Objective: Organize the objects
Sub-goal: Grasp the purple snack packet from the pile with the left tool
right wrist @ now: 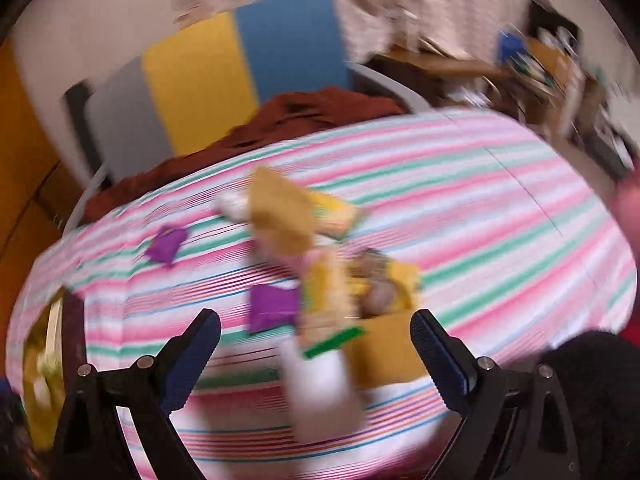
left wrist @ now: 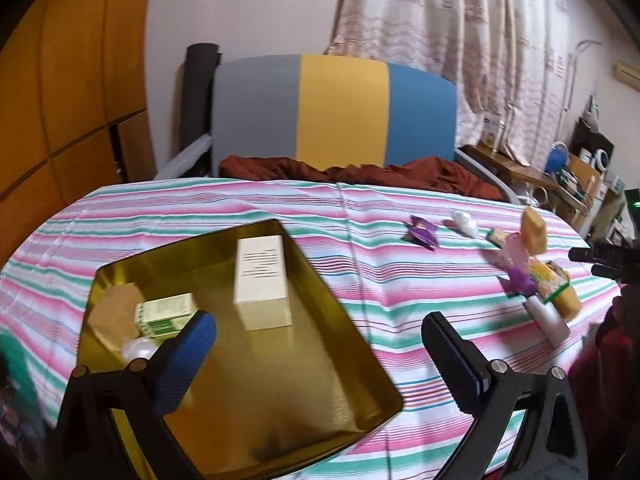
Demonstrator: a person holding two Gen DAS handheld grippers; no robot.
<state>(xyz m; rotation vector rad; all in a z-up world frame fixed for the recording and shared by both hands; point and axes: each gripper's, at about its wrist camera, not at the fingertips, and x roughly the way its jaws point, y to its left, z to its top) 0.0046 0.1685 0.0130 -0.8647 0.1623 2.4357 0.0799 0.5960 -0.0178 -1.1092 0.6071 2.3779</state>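
A gold tray lies on the striped cloth at the left. It holds a white box, a green box and a brown packet. My left gripper is open and empty above the tray's near right side. A pile of small items lies on the cloth at the right, with a purple wrapper and a white piece beyond. My right gripper is open and empty just above the blurred pile: a white box, a purple packet and a tan packet. The tray's edge shows at far left.
The table carries a pink, green and white striped cloth. A chair with grey, yellow and blue back stands behind it, with dark red fabric on its seat. A cluttered shelf is at the far right.
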